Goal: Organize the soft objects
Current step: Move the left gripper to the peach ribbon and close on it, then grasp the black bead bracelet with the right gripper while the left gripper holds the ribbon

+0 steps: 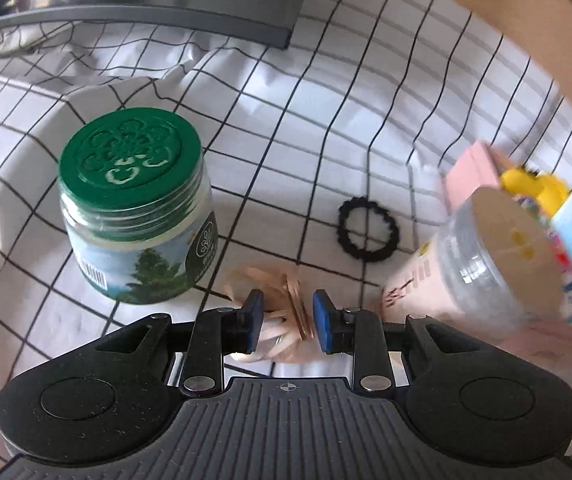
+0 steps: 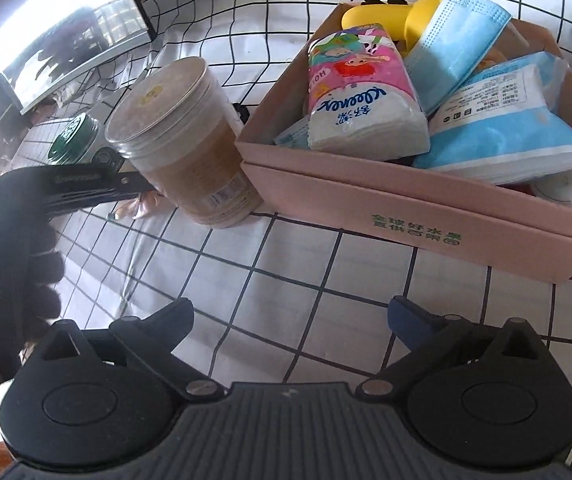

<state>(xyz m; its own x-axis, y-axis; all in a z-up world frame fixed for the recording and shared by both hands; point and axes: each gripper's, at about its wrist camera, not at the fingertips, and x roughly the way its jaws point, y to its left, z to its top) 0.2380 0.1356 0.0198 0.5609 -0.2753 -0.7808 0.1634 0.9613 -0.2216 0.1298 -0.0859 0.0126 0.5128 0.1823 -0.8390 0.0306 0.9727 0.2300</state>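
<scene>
In the left wrist view my left gripper [image 1: 288, 314] has its blue pads on either side of a beige ribbon bow [image 1: 282, 304] on the checked cloth; a small gap shows on the right side, so I cannot tell whether it grips. A black scrunchie [image 1: 368, 234] lies just beyond. In the right wrist view my right gripper [image 2: 290, 320] is open and empty above the cloth, in front of a pink cardboard box [image 2: 406, 216]. The box holds a Kleenex tissue pack [image 2: 362, 92], a blue face mask [image 2: 456, 36], a blue wipes pack [image 2: 506, 128] and a yellow soft toy [image 2: 398, 12].
A green-lidded jar [image 1: 134, 208] stands left of the bow. A clear plastic canister with a tan lid [image 2: 182, 140] stands right of it, beside the box. The left gripper's black body [image 2: 82, 188] reaches behind the canister. A grey tray edge [image 1: 166, 20] lies at the back.
</scene>
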